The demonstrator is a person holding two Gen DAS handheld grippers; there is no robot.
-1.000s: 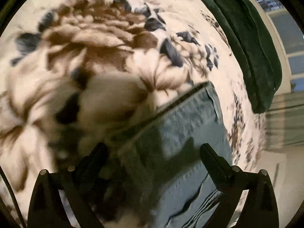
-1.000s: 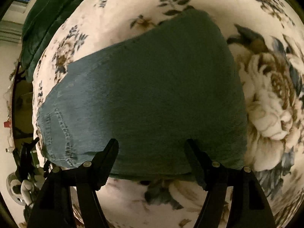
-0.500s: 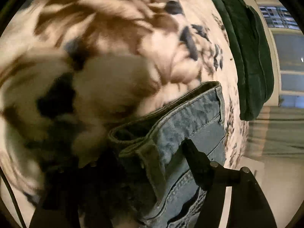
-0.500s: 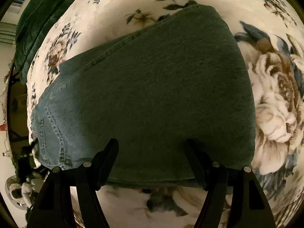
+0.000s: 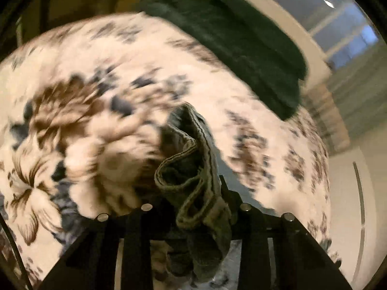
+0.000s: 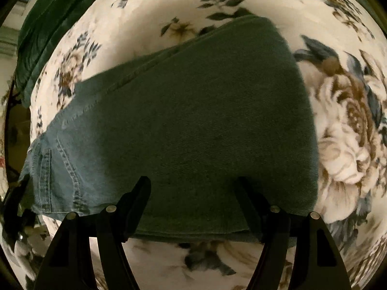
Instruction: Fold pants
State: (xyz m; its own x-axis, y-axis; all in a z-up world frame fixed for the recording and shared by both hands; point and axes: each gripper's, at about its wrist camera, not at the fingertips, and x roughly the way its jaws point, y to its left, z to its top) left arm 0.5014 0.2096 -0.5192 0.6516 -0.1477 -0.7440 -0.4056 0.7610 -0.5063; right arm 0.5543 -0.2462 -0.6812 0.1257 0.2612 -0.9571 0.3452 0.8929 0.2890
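The pants are blue-green denim jeans [image 6: 193,125], folded flat on a floral bedspread [image 6: 338,145]. In the left wrist view my left gripper [image 5: 196,205] is shut on the bunched waistband of the jeans [image 5: 191,169] and holds it lifted above the bedspread [image 5: 96,120]. In the right wrist view my right gripper [image 6: 193,188] is open, its fingers [image 6: 135,198] resting over the near folded edge of the jeans. The pocket stitching lies at the left end.
A dark green blanket [image 5: 241,41] lies along the far edge of the bed, also seen in the right wrist view [image 6: 48,24]. A window [image 5: 338,12] and pale floor lie beyond the bed on the right.
My left gripper closed on the jeans' waistband and lifted it up off the bedspread. My right gripper stayed open and moved slightly closer over the folded edge.
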